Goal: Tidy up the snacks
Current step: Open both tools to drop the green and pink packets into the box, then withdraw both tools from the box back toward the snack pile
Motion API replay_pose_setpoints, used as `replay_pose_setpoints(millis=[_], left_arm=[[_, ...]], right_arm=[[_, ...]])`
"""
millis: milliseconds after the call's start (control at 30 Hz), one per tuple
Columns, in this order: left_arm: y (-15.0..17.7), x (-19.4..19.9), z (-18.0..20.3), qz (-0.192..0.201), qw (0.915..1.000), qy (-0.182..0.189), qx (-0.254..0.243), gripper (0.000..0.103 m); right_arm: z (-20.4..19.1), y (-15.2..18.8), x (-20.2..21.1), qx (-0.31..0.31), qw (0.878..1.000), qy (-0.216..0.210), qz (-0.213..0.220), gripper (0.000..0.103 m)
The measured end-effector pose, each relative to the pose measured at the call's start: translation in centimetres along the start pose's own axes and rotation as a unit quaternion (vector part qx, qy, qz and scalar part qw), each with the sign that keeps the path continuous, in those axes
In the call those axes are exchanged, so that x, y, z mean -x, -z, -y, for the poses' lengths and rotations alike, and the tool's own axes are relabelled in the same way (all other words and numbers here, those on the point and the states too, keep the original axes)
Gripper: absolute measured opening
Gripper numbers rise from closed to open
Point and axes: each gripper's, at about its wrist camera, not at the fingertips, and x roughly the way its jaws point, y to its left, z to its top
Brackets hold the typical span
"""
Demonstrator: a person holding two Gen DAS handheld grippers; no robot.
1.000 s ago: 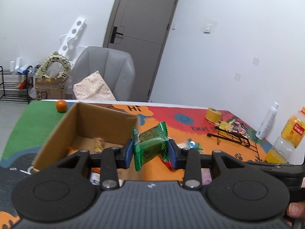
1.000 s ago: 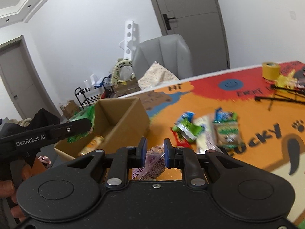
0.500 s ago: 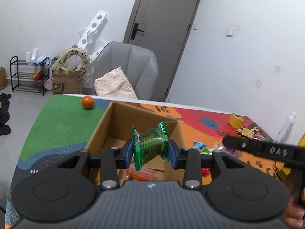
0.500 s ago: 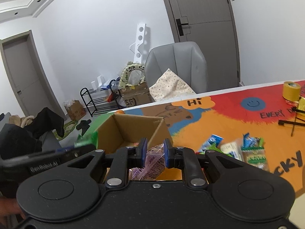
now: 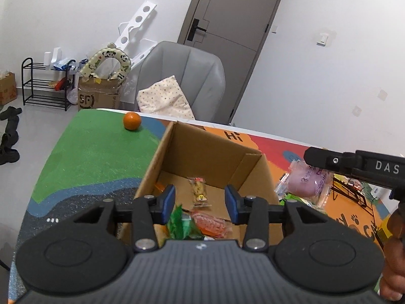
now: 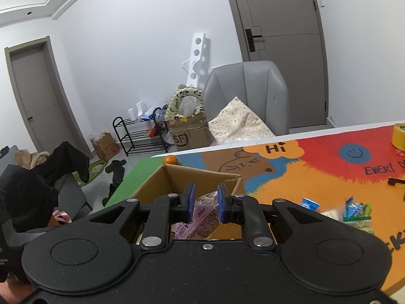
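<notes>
We see the left gripper [image 5: 200,201] above the cardboard box [image 5: 211,152], its blue fingers [image 5: 168,200] spread apart and holding nothing; just below them a crinkled green packet [image 5: 182,224] lies inside the box, close to the near wall, partly hidden by the gripper body, so we cannot tell which way its long axis runs; beside it lies an orange-red packet [image 5: 211,224], and farther in a small yellow sweet [image 5: 198,193] in clear wrap, its long axis pointing away from the camera. The right gripper [image 6: 204,204] grips a pinkish-purple packet [image 6: 205,219] between its closed fingers [image 6: 189,201]; the packet is glossy with printed text, and in the left view [image 5: 307,183] it hangs just outside the right wall of the box, its long axis roughly level. An orange [image 5: 132,121] sits on the green part of the desk [image 5: 96,157] behind the box; more packets [image 6: 355,212] lie on the orange part.
</notes>
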Motion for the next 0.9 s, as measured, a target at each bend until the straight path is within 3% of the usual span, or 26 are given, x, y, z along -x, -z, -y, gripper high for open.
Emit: replay_pose_setpoints(millis=[167,300,367,400,900], left_arm=[[0.0,0.5,-0.3,0.001,0.9999,-0.01,0.001,0.052],[0.1,0.5,-0.4,-0.003,0.9998,-0.017,0.003,0.068],[0.1,0.6,-0.2,0.0,1.0,-0.006,0.001,0.074],[0.1,0.6,0.0,0.0,1.0,-0.006,-0.001,0.082],[1.1,0.6,3.1,0.005,0.9997,-0.013,-0.022,0.088]], right_arm=[[-1.1,-0.4,-0.8,0.012,1.0,-0.023,0.003,0.018],[-1.5,-0.3,-0.7,0.018,1.0,-0.021,0.008,0.05],[-1.3,0.0,-0.3,0.013,1.0,-0.025,0.013,0.05],[-1.0,0.1,-0.2,0.009,1.0,-0.024,0.01,0.05],[5.2,3.9,2.5,-0.066,0.998,0.018,-0.011,0.063]])
